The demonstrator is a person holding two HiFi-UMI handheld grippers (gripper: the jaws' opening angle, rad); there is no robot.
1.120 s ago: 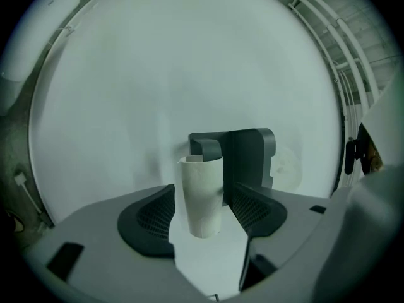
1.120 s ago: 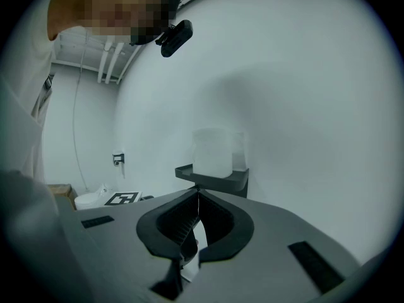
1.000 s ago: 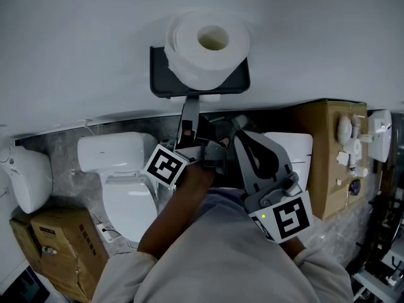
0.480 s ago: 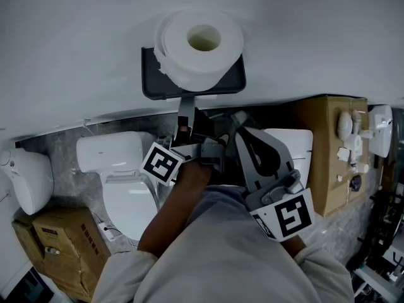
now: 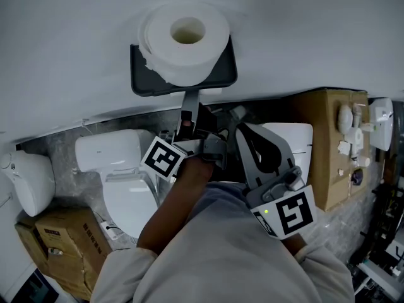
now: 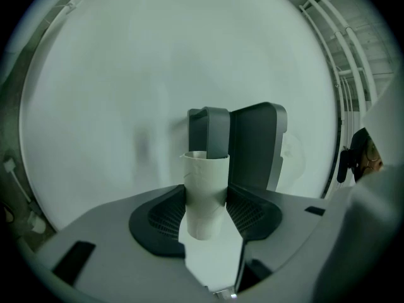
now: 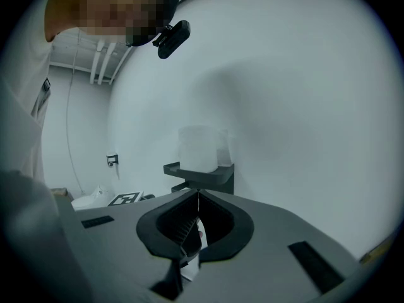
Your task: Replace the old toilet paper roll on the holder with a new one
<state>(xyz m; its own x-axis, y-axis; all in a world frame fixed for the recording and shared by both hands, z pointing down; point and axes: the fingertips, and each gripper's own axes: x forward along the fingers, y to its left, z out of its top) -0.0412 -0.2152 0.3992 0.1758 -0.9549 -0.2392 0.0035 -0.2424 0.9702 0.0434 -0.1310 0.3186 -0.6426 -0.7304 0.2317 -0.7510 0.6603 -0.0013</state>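
Observation:
A full white toilet paper roll (image 5: 183, 40) stands on end on the dark shelf (image 5: 142, 81) of the wall holder. My left gripper (image 5: 189, 106) reaches up under that shelf. In the left gripper view an empty cardboard tube (image 6: 205, 194) stands between its pads (image 6: 252, 213), creased at the waist where they squeeze it, and the jaws are closing. Behind the tube are the holder's grey arm (image 6: 208, 131) and dark plate (image 6: 255, 144). My right gripper (image 5: 243, 131) hangs shut just to the right, below the shelf (image 7: 202, 172) and the roll (image 7: 199, 147).
Below the holder sit a white toilet (image 5: 123, 175) at the left and a white tank (image 5: 297, 144) at the right. A cardboard box (image 5: 331, 150) with small fittings on it stands far right. More boxes (image 5: 57, 245) and a white fixture (image 5: 25, 178) are lower left.
In the head view the holder and roll have drifted up and to the left as the camera shifted. Both grippers have stayed almost where they were.

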